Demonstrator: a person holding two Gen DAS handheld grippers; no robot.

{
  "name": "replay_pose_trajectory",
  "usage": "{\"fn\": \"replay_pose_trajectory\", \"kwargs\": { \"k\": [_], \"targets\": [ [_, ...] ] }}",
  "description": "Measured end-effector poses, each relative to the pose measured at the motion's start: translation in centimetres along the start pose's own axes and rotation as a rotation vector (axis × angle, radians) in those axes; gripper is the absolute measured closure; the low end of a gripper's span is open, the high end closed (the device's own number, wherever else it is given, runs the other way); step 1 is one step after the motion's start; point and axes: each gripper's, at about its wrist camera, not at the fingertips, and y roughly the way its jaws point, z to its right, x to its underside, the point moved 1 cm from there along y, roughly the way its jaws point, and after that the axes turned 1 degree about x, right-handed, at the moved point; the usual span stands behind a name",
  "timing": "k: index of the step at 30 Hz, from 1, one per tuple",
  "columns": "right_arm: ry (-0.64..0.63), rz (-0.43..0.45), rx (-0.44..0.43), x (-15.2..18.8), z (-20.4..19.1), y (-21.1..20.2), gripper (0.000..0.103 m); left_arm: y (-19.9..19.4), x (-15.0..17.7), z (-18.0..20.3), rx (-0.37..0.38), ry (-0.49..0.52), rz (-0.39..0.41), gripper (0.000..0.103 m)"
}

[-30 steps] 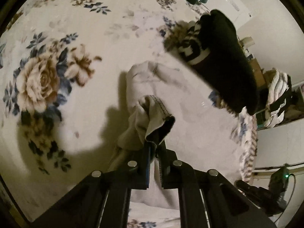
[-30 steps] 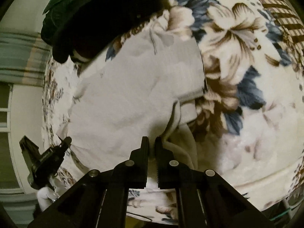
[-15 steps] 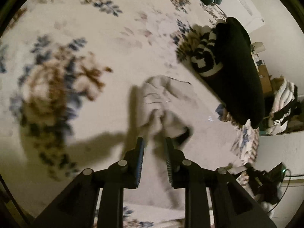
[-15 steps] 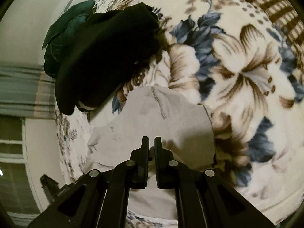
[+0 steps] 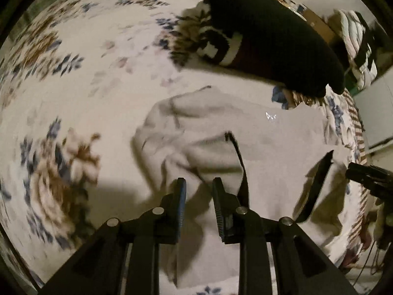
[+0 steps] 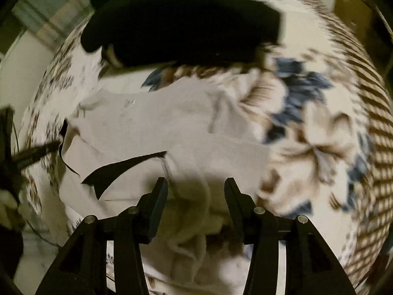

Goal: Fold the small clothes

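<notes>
A small pale grey garment [image 5: 245, 132] lies on the floral blanket [image 5: 73, 78], partly folded, with loose folds and dark gaps at its edges. My left gripper [image 5: 197, 184] is open just above its near left part and holds nothing. In the right wrist view the same garment [image 6: 157, 125] lies spread ahead. My right gripper [image 6: 196, 184] is wide open over a bunched fold of the cloth, holding nothing.
A black garment with a striped band [image 5: 270, 34] lies on the blanket beyond the grey one; it also shows in the right wrist view [image 6: 181, 22]. The bed edge and a pile of clothes [image 5: 358, 41] are at the far right. A dark device [image 5: 371, 177] sits beside the bed.
Both grippers have opened and let go of the grey garment. The lifted cloth has dropped onto the blanket. Both views have shifted and are blurred by motion.
</notes>
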Motion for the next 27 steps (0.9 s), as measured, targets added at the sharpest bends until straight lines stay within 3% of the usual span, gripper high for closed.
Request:
{"fn": "replay_pose_trajectory", "kwargs": {
  "k": [1,3,9,11,14,21,22,23,24,27],
  "targets": [
    [-0.009,-0.028,-0.024,-0.5,-0.2,1.1,0.054,0.1,-0.4,0.1,-0.001,0.004,0.003,0.083],
    [0.003,-0.029,-0.048,-1.0,-0.2,1.9,0.101,-0.5,-1.1,0.0,0.003,-0.005,0.026,0.083],
    [0.309,0.137,0.002,-1.3,5.2,-0.5,0.1,-2.4,-1.4,-1.9,0.023,-0.096,0.085,0.083],
    [0.375,0.129,0.018,-1.0,6.6,-0.2,0.1,-2.2,-1.5,-2.2,0.032,-0.111,0.082,0.081],
    [0.413,0.096,-0.008,-0.7,7.3,0.9,0.1,-1.1,-2.1,-2.0,0.066,-0.108,0.064,0.061],
    [0.435,0.079,-0.058,-1.0,7.0,1.7,0.099,3.9,-4.1,-1.2,0.016,-0.068,-0.005,0.06],
    [0.432,0.083,-0.068,-1.0,7.0,1.8,0.099,4.4,-4.3,-1.0,0.005,-0.056,-0.006,0.062],
    [0.422,0.088,-0.058,-1.1,6.8,1.7,0.099,4.7,-4.4,-0.7,-0.001,-0.037,0.004,0.07],
    [0.41,0.093,-0.054,-1.1,6.5,1.5,0.099,4.7,-4.5,-0.2,-0.014,0.0,0.029,0.099],
    [0.371,0.119,-0.049,-1.6,5.5,0.8,0.099,4.0,-4.2,0.1,-0.034,0.038,0.08,0.101]
  ]
}}
